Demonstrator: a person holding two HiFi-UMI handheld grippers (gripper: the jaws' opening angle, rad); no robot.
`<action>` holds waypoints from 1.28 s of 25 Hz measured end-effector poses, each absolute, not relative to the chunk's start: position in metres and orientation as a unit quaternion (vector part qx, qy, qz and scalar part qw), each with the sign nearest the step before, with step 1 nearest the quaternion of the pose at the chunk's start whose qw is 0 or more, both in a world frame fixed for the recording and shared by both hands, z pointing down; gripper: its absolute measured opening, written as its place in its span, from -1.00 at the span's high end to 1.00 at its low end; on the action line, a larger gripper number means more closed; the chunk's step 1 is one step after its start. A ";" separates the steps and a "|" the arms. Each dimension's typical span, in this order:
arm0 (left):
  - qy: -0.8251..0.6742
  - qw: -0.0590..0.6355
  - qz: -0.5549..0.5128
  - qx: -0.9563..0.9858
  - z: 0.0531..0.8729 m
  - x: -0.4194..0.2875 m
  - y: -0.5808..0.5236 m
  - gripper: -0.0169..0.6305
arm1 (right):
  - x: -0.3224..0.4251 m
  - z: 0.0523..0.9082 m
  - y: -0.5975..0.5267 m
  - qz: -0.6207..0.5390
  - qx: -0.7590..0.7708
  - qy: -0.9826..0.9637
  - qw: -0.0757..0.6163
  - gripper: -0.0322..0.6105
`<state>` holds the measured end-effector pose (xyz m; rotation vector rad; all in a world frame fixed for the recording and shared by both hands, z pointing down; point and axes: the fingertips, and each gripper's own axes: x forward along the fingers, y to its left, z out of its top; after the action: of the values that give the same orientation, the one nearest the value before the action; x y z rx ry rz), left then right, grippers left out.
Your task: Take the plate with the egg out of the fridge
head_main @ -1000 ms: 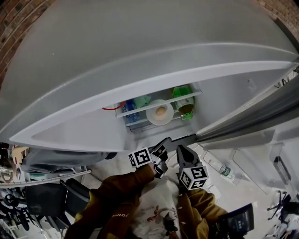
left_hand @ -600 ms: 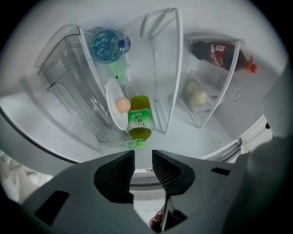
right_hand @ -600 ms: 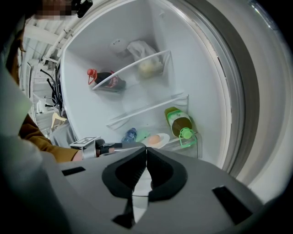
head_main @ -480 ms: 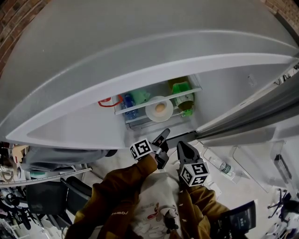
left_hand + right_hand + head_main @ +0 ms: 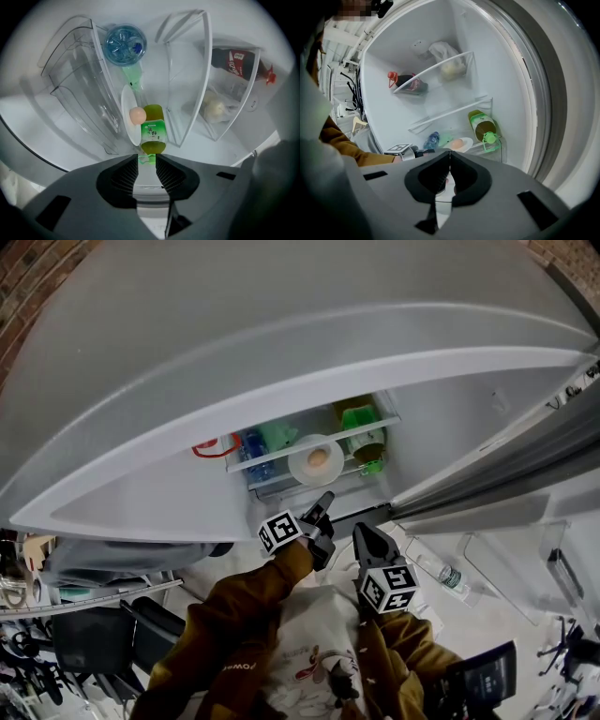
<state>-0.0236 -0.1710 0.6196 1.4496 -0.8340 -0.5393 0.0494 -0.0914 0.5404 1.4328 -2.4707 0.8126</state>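
A white plate [image 5: 315, 461] with a tan egg [image 5: 319, 458] on it sits on a door shelf of the open fridge [image 5: 281, 352]. My left gripper [image 5: 324, 502] points up at it from just below, open, with nothing between its jaws. In the left gripper view the plate [image 5: 128, 123] stands edge-on with the egg [image 5: 137, 115] against it, straight ahead of the left gripper [image 5: 146, 161]. My right gripper [image 5: 361, 536] hangs lower and to the right, shut and empty. The right gripper view shows the plate [image 5: 465, 143] and egg [image 5: 457, 143] just beyond the right gripper [image 5: 450, 153].
A green tea bottle [image 5: 153, 132] lies right beside the plate, and a blue water bottle [image 5: 124, 43] farther along the shelf. A cola bottle [image 5: 236, 61] and a bagged item [image 5: 214, 110] sit on another shelf. Clear shelf rails [image 5: 105, 84] flank the plate.
My left gripper has risen closer to the shelf with the plate. The right gripper has stayed nearly in place.
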 end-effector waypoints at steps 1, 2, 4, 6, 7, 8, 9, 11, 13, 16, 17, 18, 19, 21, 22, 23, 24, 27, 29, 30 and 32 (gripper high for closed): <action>-0.366 0.638 -0.236 0.635 0.621 -0.024 -0.172 0.64 | 0.050 0.540 -0.091 0.272 0.481 -0.829 0.086 0.88; -0.367 0.637 -0.235 0.636 0.622 -0.025 -0.174 0.64 | 0.050 0.540 -0.092 0.272 0.482 -0.828 0.086 0.88; -0.370 0.636 -0.234 0.636 0.625 -0.027 -0.177 0.64 | 0.049 0.540 -0.092 0.272 0.482 -0.828 0.086 0.88; -0.373 0.636 -0.236 0.633 0.627 -0.030 -0.180 0.64 | 0.049 0.540 -0.091 0.272 0.481 -0.829 0.086 0.88; -0.373 0.637 -0.239 0.631 0.628 -0.031 -0.181 0.64 | 0.049 0.540 -0.091 0.271 0.481 -0.829 0.087 0.88; -0.373 0.637 -0.241 0.630 0.628 -0.032 -0.183 0.64 | 0.048 0.540 -0.092 0.271 0.481 -0.829 0.087 0.88; -0.373 0.637 -0.244 0.628 0.628 -0.033 -0.185 0.64 | 0.048 0.539 -0.092 0.271 0.481 -0.829 0.086 0.88; -0.373 0.639 -0.249 0.625 0.629 -0.034 -0.188 0.64 | 0.048 0.539 -0.093 0.271 0.482 -0.829 0.086 0.88; -0.373 0.642 -0.252 0.620 0.631 -0.034 -0.190 0.64 | 0.049 0.539 -0.093 0.271 0.483 -0.828 0.086 0.88; -0.378 0.646 -0.259 0.611 0.634 -0.037 -0.192 0.64 | 0.049 0.539 -0.093 0.271 0.484 -0.827 0.086 0.88; -0.379 0.646 -0.261 0.609 0.635 -0.039 -0.193 0.64 | 0.049 0.539 -0.093 0.271 0.485 -0.827 0.086 0.88; -0.380 0.646 -0.261 0.608 0.636 -0.040 -0.194 0.64 | 0.049 0.539 -0.093 0.271 0.485 -0.827 0.086 0.88; -0.380 0.647 -0.262 0.607 0.637 -0.040 -0.195 0.64 | 0.049 0.539 -0.093 0.271 0.486 -0.826 0.087 0.88; -0.381 0.651 -0.261 0.603 0.640 -0.041 -0.197 0.64 | 0.049 0.540 -0.092 0.271 0.487 -0.825 0.088 0.88; -0.382 0.652 -0.261 0.600 0.641 -0.041 -0.198 0.64 | 0.049 0.540 -0.092 0.272 0.488 -0.825 0.088 0.88; -0.383 0.653 -0.261 0.599 0.643 -0.041 -0.199 0.64 | 0.049 0.540 -0.092 0.272 0.488 -0.825 0.088 0.88; -0.385 0.653 -0.260 0.598 0.643 -0.041 -0.200 0.64 | 0.049 0.540 -0.092 0.272 0.489 -0.825 0.087 0.88; -0.389 0.652 -0.258 0.598 0.644 -0.042 -0.203 0.64 | 0.051 0.540 -0.093 0.273 0.491 -0.823 0.086 0.88; -0.393 0.654 -0.259 0.592 0.647 -0.044 -0.204 0.64 | 0.052 0.540 -0.092 0.273 0.492 -0.822 0.086 0.88; -0.394 0.655 -0.260 0.590 0.649 -0.045 -0.205 0.64 | 0.052 0.540 -0.092 0.273 0.492 -0.822 0.086 0.88; -0.396 0.656 -0.261 0.587 0.651 -0.045 -0.207 0.64 | 0.052 0.541 -0.092 0.273 0.493 -0.821 0.086 0.88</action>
<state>-0.0454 -0.2071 0.6511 1.3297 -0.8978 -0.5915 0.0524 -0.0921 0.5407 1.4687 -2.4476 0.8146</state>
